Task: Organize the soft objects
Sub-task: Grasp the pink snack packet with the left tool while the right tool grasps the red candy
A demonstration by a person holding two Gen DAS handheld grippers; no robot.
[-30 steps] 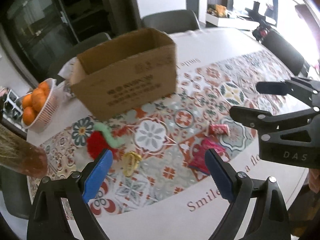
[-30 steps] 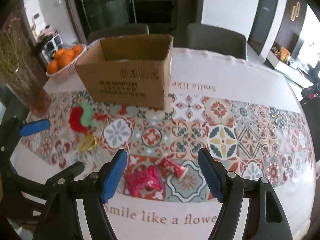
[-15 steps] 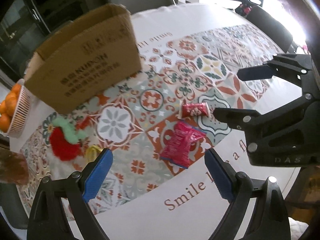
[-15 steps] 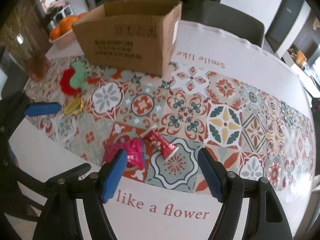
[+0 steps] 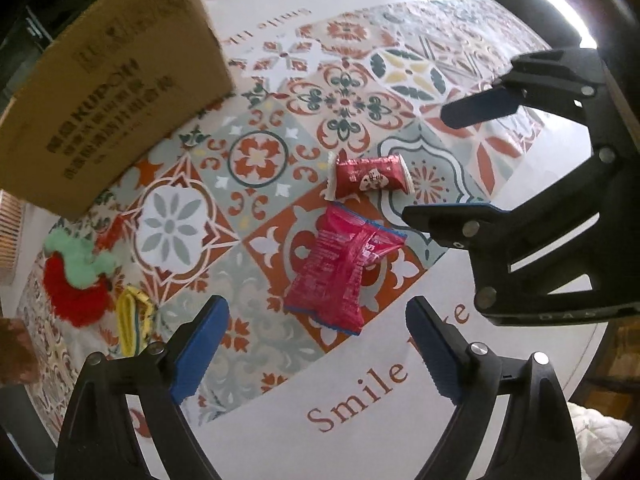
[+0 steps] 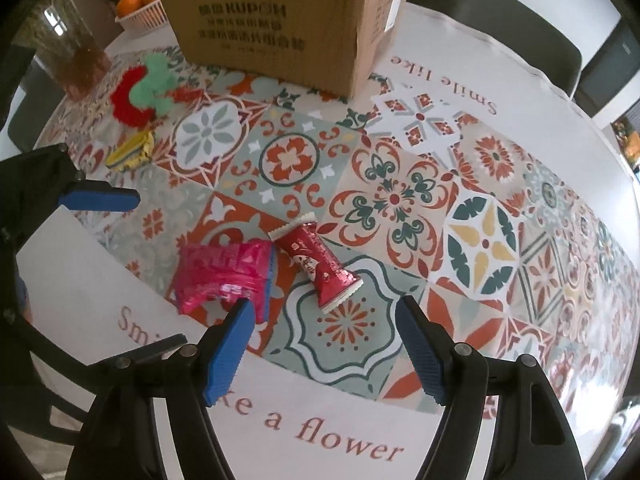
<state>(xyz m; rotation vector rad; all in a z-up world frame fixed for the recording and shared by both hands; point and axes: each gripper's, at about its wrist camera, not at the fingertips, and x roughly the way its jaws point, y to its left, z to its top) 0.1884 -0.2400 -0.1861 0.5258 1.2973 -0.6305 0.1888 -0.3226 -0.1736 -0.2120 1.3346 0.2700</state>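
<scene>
A crumpled pink packet [image 5: 340, 272] [image 6: 224, 276] and a red sweet wrapper [image 5: 370, 178] [image 6: 316, 260] lie side by side on the patterned tablecloth. My left gripper [image 5: 316, 312] points down just over the pink packet, its jaws closing with the packet's near end between the tips, not pressed. My right gripper [image 6: 324, 308] [image 5: 456, 160] hangs open over the red wrapper, touching nothing. A red and green plush toy [image 5: 76, 276] [image 6: 140, 96] and a small yellow piece [image 5: 134, 320] [image 6: 130, 150] lie to the left. The open cardboard box [image 5: 112, 80] [image 6: 280, 20] stands behind.
A basket of oranges [image 6: 140, 0] and a glass vase [image 6: 76, 56] stand at the table's far left. Grey chairs [image 6: 500, 28] ring the far side. The round table's near edge [image 5: 580, 380] runs just behind the grippers.
Both grippers have sunk toward the table and tipped further down, so the pink packet and red wrapper loom larger. The left jaws stand slightly narrower.
</scene>
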